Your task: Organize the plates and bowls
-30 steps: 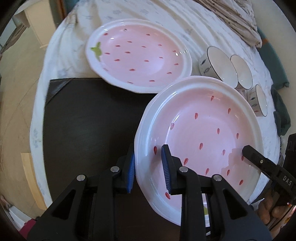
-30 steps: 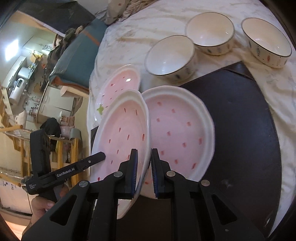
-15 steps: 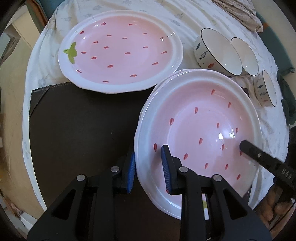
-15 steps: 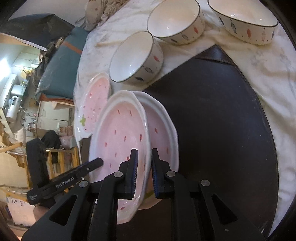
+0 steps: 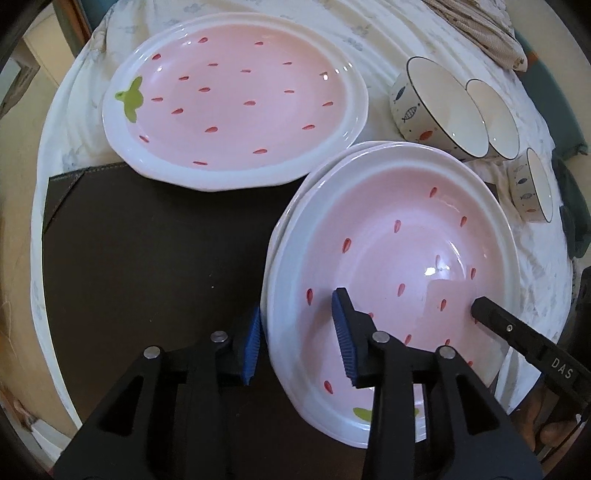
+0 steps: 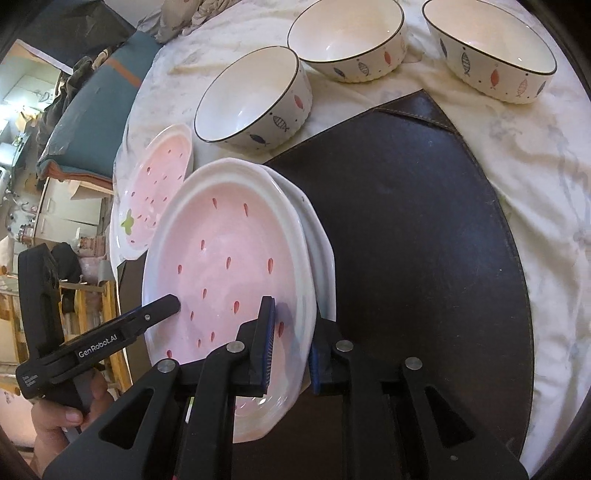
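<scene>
A pink strawberry plate [image 5: 406, 251] [image 6: 229, 258] lies stacked on a matching plate, whose white rim [image 5: 332, 158] [image 6: 321, 251] shows beneath it. My left gripper [image 5: 299, 339] straddles the top plate's left rim; its jaws are opening and the pads stand off the rim. My right gripper [image 6: 291, 354] sits on the opposite rim with its pads still against it, jaws just starting to open. A third strawberry plate [image 5: 236, 107] [image 6: 159, 184] lies apart, half on the cloth. Three fish-patterned bowls [image 6: 251, 103] [image 6: 347, 40] [image 6: 491, 48] stand upright beyond.
The stack rests on a dark leather mat [image 5: 147, 240] [image 6: 424, 240] spread over a white cloth [image 6: 535, 166] on a round table. A folded fabric [image 5: 480, 33] lies at the far edge. A person's hand [image 6: 66, 417] holds the left gripper's handle.
Both grippers brought the top plate down level onto the lower plate. The left jaws have widened off the rim, and the right jaws have spread a little.
</scene>
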Tool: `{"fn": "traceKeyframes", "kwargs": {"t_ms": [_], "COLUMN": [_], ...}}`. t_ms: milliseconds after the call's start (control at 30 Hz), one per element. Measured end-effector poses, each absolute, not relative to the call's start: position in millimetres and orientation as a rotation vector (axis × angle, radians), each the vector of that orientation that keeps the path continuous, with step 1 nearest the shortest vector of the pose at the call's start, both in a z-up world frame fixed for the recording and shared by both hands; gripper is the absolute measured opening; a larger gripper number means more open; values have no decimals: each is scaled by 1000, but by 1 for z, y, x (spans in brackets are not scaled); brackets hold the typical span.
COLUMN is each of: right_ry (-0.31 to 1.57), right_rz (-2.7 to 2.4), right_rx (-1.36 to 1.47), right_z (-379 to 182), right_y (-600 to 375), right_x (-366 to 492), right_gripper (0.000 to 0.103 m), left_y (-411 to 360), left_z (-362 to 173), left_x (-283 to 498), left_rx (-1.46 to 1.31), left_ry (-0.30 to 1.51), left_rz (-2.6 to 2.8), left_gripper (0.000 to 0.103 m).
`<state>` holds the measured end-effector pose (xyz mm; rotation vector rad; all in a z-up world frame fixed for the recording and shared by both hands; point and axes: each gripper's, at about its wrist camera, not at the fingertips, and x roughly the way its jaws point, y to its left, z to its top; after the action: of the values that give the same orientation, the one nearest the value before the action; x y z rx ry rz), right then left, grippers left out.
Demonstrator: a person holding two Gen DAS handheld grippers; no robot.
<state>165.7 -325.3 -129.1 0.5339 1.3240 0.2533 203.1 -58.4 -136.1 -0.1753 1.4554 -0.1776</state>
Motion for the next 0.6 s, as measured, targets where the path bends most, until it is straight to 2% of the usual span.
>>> {"fn": "traceKeyframes", "kwargs": {"t_ms": [433, 467, 600], "right_ry": [1351, 1347, 1347], "right_rz": [238, 240, 251], "right_rx": [543, 541, 559], "right_z": [-121, -122, -123], "right_y": [-333, -333, -337], "right_x": [166, 165, 164], "right_gripper": [20, 17, 17], "left_y": [-47, -45, -45], "left_z": [-139, -138, -138], "left_x": [198, 199, 198], "left_rx": [-210, -218, -212], "left_ry": [1470, 1472, 1472], "left_rz": [-168, -166, -165], "left_gripper": [34, 34, 34]}}
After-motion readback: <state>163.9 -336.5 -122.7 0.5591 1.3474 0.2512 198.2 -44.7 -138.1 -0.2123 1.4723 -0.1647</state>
